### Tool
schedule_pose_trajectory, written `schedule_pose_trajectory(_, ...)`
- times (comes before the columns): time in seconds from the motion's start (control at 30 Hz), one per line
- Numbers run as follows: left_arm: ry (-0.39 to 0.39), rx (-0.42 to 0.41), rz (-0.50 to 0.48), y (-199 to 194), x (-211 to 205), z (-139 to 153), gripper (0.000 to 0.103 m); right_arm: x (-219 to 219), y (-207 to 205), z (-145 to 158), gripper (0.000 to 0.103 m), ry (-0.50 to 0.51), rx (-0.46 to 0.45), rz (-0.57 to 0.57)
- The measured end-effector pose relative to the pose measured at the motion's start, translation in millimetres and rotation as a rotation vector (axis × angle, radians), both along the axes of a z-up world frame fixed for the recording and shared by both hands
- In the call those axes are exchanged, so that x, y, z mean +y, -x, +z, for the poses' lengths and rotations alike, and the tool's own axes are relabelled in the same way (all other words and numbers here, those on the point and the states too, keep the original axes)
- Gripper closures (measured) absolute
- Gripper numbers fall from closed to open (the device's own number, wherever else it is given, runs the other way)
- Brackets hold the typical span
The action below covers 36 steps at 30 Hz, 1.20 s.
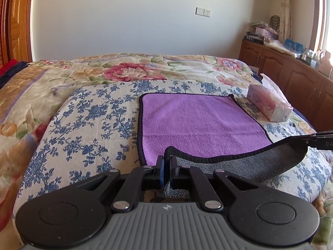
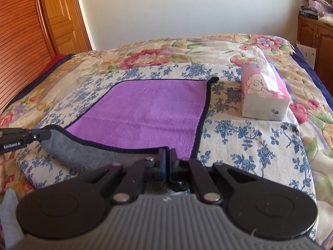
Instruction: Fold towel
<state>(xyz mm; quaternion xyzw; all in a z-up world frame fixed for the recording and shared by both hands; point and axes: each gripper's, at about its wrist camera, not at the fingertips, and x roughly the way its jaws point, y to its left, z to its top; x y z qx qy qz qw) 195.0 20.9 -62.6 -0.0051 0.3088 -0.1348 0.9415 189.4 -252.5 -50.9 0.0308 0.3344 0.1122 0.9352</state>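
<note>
Each gripper, left and right, pinches a near corner of the towel, lifting that edge off the bed, probably to carry it to the far edge.

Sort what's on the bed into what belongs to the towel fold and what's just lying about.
Job:
purple towel, near edge lifted, grey underside showing
left gripper, shut on the towel
right gripper, shut on the towel

Lying about:
tissue box
blue-flowered quilt

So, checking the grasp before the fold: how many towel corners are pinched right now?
2. The left gripper pinches the near left corner of the towel; the right gripper pinches the near right corner. Both far corners lie flat.
</note>
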Motion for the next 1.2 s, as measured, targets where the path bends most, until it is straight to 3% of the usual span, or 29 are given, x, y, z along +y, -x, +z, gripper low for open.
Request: schedule_pose_trajectory(1.2, 0.006, -0.035, -0.016, -43, -9, 6, 0.098, 1, -47, 2, 0.099, 0.045, -0.079, 0.070)
